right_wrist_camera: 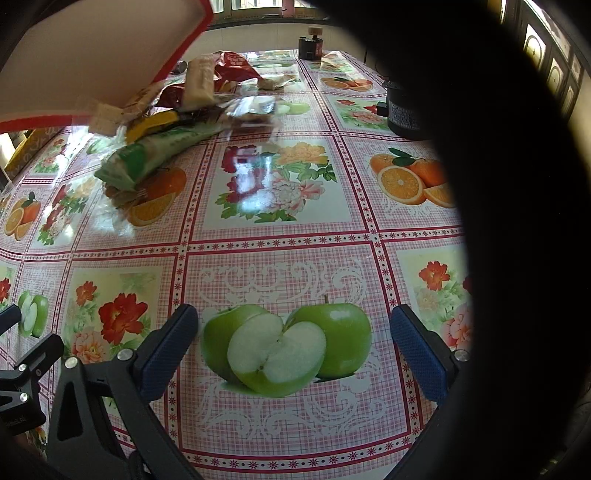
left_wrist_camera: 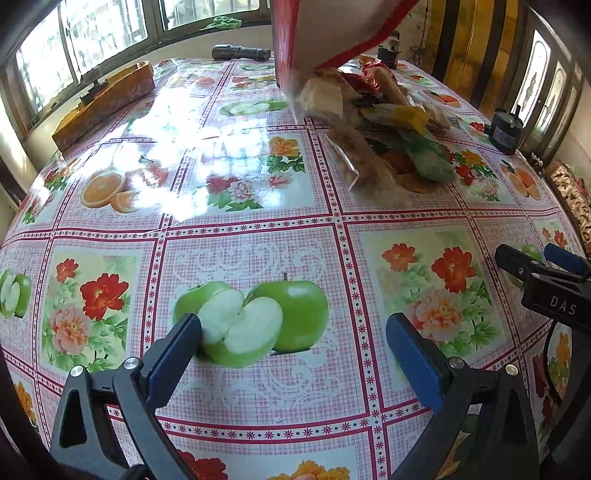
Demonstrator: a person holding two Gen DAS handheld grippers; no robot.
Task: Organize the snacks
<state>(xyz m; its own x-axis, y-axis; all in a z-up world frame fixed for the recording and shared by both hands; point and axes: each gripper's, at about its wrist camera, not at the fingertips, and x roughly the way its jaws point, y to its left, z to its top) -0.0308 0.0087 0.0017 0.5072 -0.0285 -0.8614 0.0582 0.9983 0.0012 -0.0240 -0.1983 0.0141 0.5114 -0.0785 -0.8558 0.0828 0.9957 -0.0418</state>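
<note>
A pile of wrapped snacks [left_wrist_camera: 388, 122] lies on the far part of the table, seen in the right wrist view as the snack pile [right_wrist_camera: 177, 118]. It includes a green packet [right_wrist_camera: 155, 158] and a red packet [right_wrist_camera: 236, 68]. A white box with red edges [left_wrist_camera: 325, 29] hangs tilted over the pile, its mouth down; some snacks under it are blurred. What holds the box [right_wrist_camera: 92, 55] is hidden. My left gripper [left_wrist_camera: 293, 332] is open and empty over a printed apple near the front. My right gripper [right_wrist_camera: 293, 325] is also open and empty, and it shows at the right gripper [left_wrist_camera: 546, 269] edge.
The table [left_wrist_camera: 258, 221] has a glossy fruit-and-flower cloth. A torch [left_wrist_camera: 242, 52] and an orange box [left_wrist_camera: 107, 99] lie at the far left. A black cylinder [right_wrist_camera: 404, 114] stands at the right. A dark blurred shape [right_wrist_camera: 517, 221] blocks the right wrist view's right side.
</note>
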